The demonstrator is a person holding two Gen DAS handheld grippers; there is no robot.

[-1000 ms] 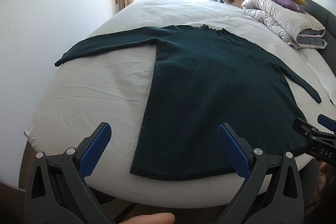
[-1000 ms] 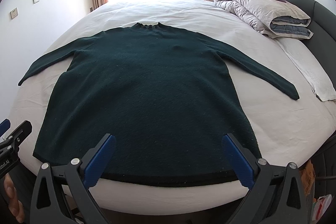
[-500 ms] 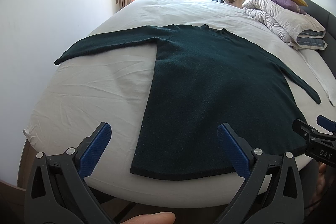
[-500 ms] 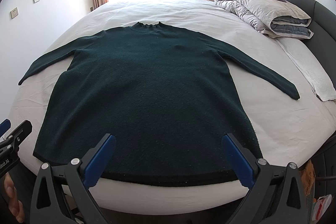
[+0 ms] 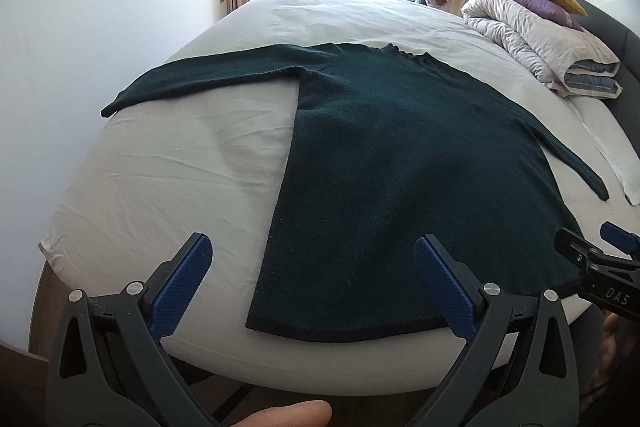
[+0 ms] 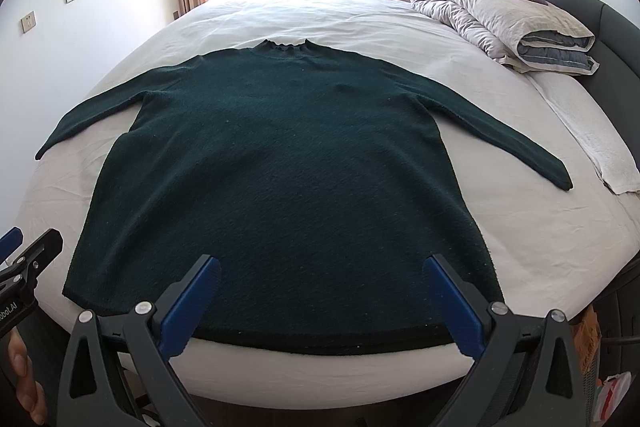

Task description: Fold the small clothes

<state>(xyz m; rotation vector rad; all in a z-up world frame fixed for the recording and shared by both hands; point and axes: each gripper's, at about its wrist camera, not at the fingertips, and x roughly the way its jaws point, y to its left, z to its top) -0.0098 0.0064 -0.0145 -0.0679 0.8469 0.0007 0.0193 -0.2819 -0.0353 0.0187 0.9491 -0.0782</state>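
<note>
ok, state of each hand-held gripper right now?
Left hand-held gripper: open, holding nothing.
Right hand-held gripper: open, holding nothing; sweater lies flat.

Sweater (image 6: 288, 171) — dark green knit, long-sleeved; lies flat on white bed, sleeves spread, hem at near edge.

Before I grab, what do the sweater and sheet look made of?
Sweater: dark green, looks like a thick wool-type knit; matte, fuzzy nap, ribbed hem and collar. Fibre uncertain. Sheet: white, thin woven cloth, likely cotton; matte, with fine creases.
</note>
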